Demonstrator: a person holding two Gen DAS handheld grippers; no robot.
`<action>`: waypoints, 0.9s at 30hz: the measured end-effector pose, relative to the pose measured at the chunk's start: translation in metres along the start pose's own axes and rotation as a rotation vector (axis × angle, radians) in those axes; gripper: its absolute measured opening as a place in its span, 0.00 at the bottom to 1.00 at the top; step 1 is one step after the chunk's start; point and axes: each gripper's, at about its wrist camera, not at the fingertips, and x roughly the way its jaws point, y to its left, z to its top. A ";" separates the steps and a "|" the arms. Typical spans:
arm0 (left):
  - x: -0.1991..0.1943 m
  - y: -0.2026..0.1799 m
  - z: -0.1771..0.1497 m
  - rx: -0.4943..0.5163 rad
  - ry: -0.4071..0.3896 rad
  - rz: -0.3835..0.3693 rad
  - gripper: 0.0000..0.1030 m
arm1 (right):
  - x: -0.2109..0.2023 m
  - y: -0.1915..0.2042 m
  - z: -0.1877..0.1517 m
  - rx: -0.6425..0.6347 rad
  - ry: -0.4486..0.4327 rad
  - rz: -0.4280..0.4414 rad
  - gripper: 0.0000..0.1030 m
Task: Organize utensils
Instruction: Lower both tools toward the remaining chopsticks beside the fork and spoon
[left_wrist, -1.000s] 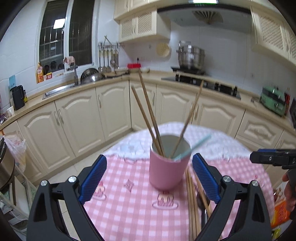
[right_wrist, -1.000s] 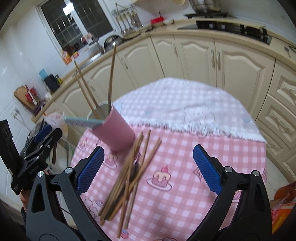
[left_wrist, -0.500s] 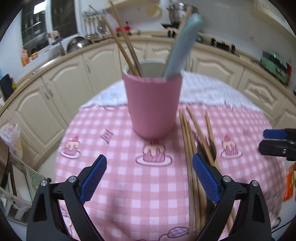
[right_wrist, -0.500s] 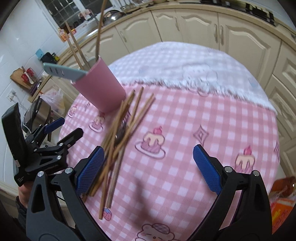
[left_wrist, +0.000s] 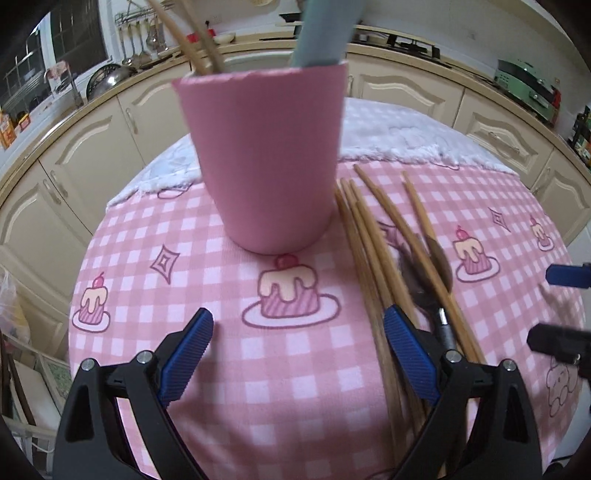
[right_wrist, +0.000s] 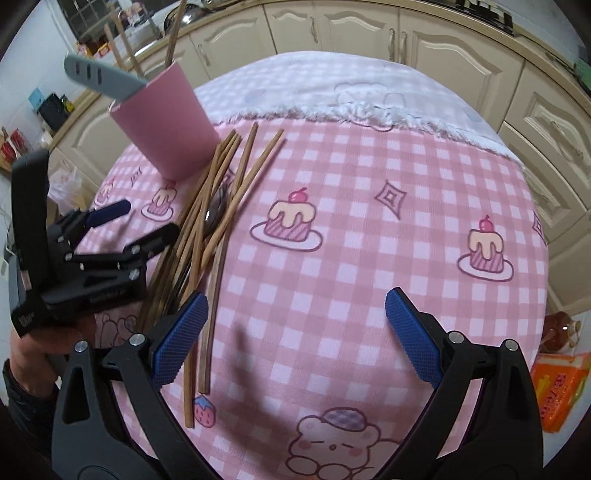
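Your left gripper (left_wrist: 297, 343) hangs low over the round table with the pink checked cloth printed with cakes (left_wrist: 207, 369); its blue-padded jaws are spread wide with nothing between them. Straight ahead of it stands the tall pink cup (left_wrist: 266, 158), upright on the cloth, holding a few wooden chopsticks (left_wrist: 192, 33) and a pale blue-grey knife handle (left_wrist: 321, 29) that leans out over the rim. Just to the right of the cup lies the loose bundle of brown wooden chopsticks (left_wrist: 373, 254), spread like a fan; the nearest ones touch or nearly touch the cup's base, and your left gripper's right pad (left_wrist: 410, 354) sits over their near ends. A dark metal spoon (left_wrist: 424, 291) is tangled among them, partly blurred.

Your right gripper (right_wrist: 295, 332) is also wide apart and grips nothing, poised above bare cloth to the right of the bundle (right_wrist: 214, 221); its left pad (right_wrist: 181, 336) is just beside the chopstick ends. From this side you see the cup (right_wrist: 166, 122) at the far left and the left gripper (right_wrist: 133, 229) beside the bundle
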 end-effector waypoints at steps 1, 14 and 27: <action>0.001 0.001 0.000 -0.009 0.000 -0.008 0.90 | 0.002 0.003 0.000 -0.013 0.005 -0.007 0.92; -0.001 -0.003 0.005 0.012 0.006 0.034 0.89 | 0.041 0.033 0.022 -0.215 0.072 -0.076 0.75; 0.016 -0.017 0.033 0.034 0.070 -0.008 0.55 | 0.051 0.028 0.056 -0.230 0.052 -0.076 0.39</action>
